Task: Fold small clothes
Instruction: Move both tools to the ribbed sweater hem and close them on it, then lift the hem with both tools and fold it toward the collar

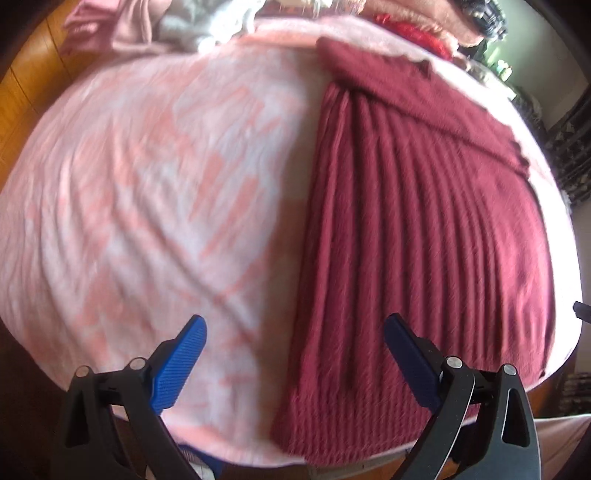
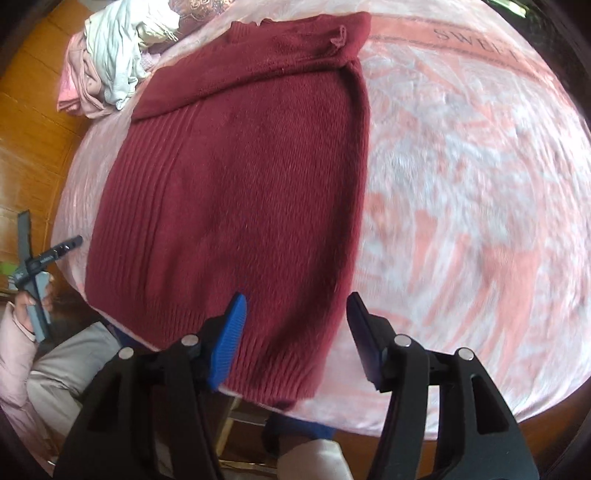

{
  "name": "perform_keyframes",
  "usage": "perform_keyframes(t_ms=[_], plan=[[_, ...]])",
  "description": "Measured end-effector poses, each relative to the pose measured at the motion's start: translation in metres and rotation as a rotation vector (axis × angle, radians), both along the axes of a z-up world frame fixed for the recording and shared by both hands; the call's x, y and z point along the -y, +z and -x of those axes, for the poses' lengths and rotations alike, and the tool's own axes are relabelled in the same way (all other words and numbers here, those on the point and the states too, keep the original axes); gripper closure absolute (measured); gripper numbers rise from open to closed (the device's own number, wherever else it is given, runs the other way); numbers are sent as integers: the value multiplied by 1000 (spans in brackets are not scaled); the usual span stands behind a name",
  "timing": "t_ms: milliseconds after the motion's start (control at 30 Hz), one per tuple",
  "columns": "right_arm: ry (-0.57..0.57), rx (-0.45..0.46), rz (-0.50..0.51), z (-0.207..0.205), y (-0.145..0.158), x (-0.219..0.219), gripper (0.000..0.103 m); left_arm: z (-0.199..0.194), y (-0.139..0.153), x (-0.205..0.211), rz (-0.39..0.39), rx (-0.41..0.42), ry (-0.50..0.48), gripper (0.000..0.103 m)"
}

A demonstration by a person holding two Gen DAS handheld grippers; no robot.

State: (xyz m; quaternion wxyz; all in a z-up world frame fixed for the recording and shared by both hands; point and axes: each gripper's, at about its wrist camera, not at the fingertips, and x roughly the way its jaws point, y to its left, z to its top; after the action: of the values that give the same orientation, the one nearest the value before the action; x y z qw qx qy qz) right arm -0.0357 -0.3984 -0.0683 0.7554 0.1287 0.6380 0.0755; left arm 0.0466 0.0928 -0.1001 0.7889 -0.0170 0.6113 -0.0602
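Note:
A dark red ribbed knit sweater (image 1: 424,229) (image 2: 236,184) lies flat on a pink and white patterned blanket (image 1: 147,184) (image 2: 461,184), with a sleeve folded across its far end. My left gripper (image 1: 295,325) hovers open above the sweater's left edge near the hem, with nothing between its blue pads. My right gripper (image 2: 297,302) is open above the hem at the sweater's right side, and nothing is between its pads either. The other gripper (image 2: 40,258) shows at the left edge of the right wrist view, held in a hand.
A pile of pale grey and pink clothes (image 2: 110,62) (image 1: 184,26) lies at the far corner of the blanket. Red fabric (image 1: 413,33) sits at the back right. Wooden floor (image 2: 33,122) lies to the left. A person's legs (image 2: 66,369) are by the near edge.

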Motion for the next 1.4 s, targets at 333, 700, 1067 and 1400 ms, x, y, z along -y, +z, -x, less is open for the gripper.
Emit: perform_keyframes(t_ms=[333, 700, 1067, 1400], plan=[[-75, -126, 1, 2, -46, 3, 38, 22, -35, 5, 33, -117, -44, 6], [41, -185, -38, 8, -59, -30, 39, 41, -41, 5, 86, -148, -77, 6], [64, -209, -37, 16, -69, -41, 64, 58, -42, 31, 104, -144, -88, 33], [63, -163, -87, 13, -55, -40, 94, 48, -24, 27, 199, -122, -22, 90]])
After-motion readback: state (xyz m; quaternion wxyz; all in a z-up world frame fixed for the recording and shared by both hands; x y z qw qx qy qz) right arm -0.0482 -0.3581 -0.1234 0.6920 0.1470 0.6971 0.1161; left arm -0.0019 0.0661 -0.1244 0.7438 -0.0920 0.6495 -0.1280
